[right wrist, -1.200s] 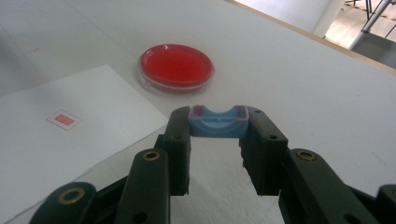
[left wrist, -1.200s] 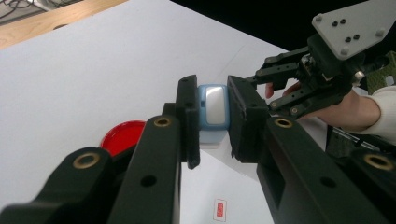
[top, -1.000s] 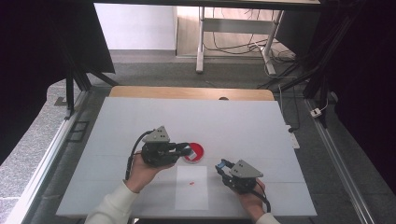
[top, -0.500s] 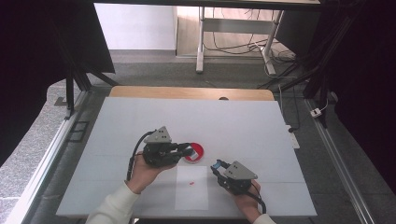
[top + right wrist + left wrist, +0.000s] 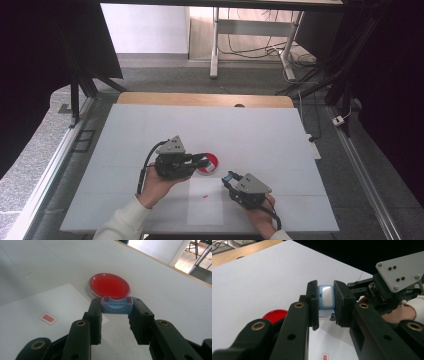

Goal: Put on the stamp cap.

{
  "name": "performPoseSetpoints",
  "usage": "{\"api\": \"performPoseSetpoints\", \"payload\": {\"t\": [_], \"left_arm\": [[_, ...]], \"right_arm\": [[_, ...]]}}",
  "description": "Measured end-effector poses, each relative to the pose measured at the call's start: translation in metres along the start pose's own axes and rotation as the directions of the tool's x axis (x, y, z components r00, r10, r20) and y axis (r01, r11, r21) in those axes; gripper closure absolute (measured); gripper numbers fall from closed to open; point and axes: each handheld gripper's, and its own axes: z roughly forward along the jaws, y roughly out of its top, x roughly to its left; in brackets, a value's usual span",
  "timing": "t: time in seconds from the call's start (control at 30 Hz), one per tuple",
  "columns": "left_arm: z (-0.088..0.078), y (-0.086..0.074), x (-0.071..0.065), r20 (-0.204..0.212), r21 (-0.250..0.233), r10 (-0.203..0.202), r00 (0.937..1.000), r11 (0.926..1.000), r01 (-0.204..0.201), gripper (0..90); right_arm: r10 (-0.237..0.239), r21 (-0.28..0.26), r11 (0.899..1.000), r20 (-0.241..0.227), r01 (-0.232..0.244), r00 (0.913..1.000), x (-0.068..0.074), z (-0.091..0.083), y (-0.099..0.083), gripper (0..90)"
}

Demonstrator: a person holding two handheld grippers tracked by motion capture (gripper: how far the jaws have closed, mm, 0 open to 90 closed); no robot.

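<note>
Compared with a second ago, we see the right tongs (image 5: 231,178) have moved up and to the left across the bench (image 5: 260,135), closing in on the red dish (image 5: 209,164), while the left tongs (image 5: 202,159) have stayed where they were beside that dish.

In the left gripper view the left tongs (image 5: 325,302) are clamped on a small pale blue piece with a white face (image 5: 325,296), held between the two jaws above the bench (image 5: 262,277). In the right gripper view the right tongs (image 5: 116,306) are clamped on a small blue cap-like piece (image 5: 116,305), open side up, just in front of the red dish (image 5: 110,286).

The dish is round, shallow and clear-rimmed, filled with red. It rests on the bench at the far corner of a white sheet (image 5: 30,312), which bears a small red label (image 5: 47,318).
</note>
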Motion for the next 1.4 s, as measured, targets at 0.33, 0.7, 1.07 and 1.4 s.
{"api": "performPoseSetpoints", "payload": {"t": [0.33,0.7,1.07,1.4], "left_arm": [[0.013,-0.004,-0.002,0.011,0.024,-0.005,0.9999,0.9997,0.004,74.7],[0.020,-0.003,-0.003,0.013,0.024,-0.006,0.9999,0.9997,0.005,74.7],[0.024,-0.001,-0.005,0.011,0.019,0.000,0.9999,0.9998,0.000,74.7],[0.029,0.000,-0.008,0.007,0.015,0.002,1.0000,0.9999,-0.002,74.7]], "right_arm": [[-0.002,-0.011,1.000,-0.006,0.002,1.0000,0.003,0.002,0.002,63.0],[-0.003,-0.022,1.000,-0.013,0.003,0.9999,0.007,0.007,0.005,63.2],[0.005,-0.027,1.000,-0.028,-0.006,0.9996,0.010,0.013,0.006,63.2],[0.019,-0.028,0.999,-0.040,-0.021,0.9990,0.013,0.016,0.008,63.2]]}}
